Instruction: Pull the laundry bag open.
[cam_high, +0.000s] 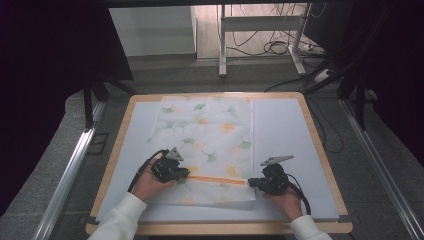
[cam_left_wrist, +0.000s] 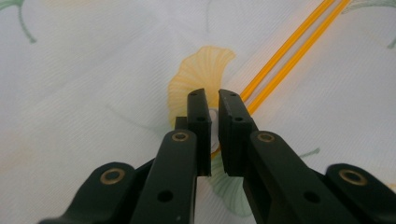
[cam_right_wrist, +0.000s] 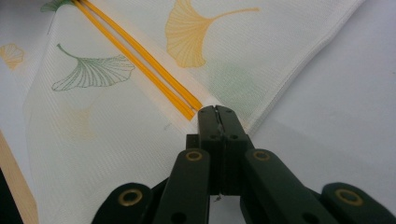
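Note:
A white cloth (cam_high: 210, 135) printed with green and yellow ginkgo leaves lies flat on the table. A double orange stripe (cam_high: 217, 179) runs across its near part, raised into a taut ridge between my two grippers. My left gripper (cam_high: 186, 175) pinches the stripe's left end; in the left gripper view its jaws (cam_left_wrist: 212, 100) stand almost together, with the orange stripe (cam_left_wrist: 285, 51) running in between them. My right gripper (cam_high: 251, 183) is shut on the stripe's right end at the cloth's edge. In the right gripper view the jaws (cam_right_wrist: 217, 112) meet where the stripe (cam_right_wrist: 140, 60) ends.
The white table top (cam_high: 285, 145) has a wooden rim (cam_high: 320, 150) and bare surface to the right of the cloth. A person's hands in white sleeves (cam_high: 122, 217) come in from the near edge. Beyond the table are a desk frame (cam_high: 222, 45) and floor cables (cam_high: 280, 47).

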